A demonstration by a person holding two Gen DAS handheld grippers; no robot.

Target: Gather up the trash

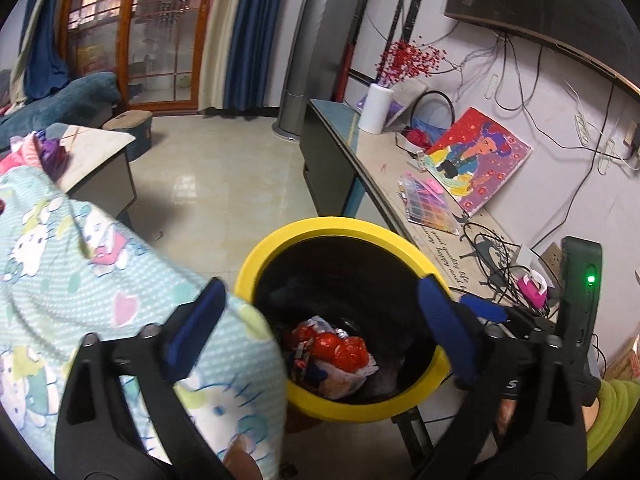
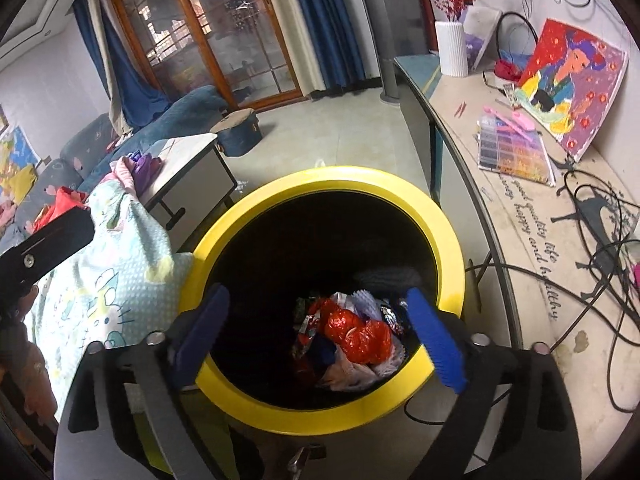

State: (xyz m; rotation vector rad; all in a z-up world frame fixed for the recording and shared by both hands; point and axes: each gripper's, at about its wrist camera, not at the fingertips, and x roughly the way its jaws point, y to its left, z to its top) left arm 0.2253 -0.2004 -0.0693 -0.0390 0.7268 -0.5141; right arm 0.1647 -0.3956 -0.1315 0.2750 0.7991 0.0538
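Floor (image 1: 224, 184) of pale glossy tile spreads toward a wood-framed glass door (image 1: 160, 36) flanked by blue curtains (image 1: 256, 32). Along the right side runs a long counter (image 2: 516, 216) bearing printed lettering, tangled black cables (image 2: 600, 216), a bright painting (image 2: 572, 80) propped against the wall, a flat box of coloured beads (image 2: 516, 152) and a white ribbed vase (image 2: 452, 48) with red berry sprigs. At left, a cartoon-print cloth in pale green (image 1: 100, 300) lies just beside the bin, its edge touching the yellow rim in the right wrist view; behind it stands a low table (image 2: 192, 160) and a blue sofa (image 2: 176, 112). Centre: the trash bin (image 2: 444, 216), black inside with a broad yellow rim. Trash (image 2: 356, 332) lies at the bottom, a crumpled red wrapper on top of pale plastic bags and dark foil packets; individual pieces underneath are hard to separate in the dark interior. Left gripper (image 1: 324, 328) hangs over the bin mouth, blue-padded jaws spread wide with nothing between them. Right gripper (image 2: 320, 328) is likewise above the bin, jaws wide apart and empty, its right pad (image 2: 436, 344) over the rim's near edge.
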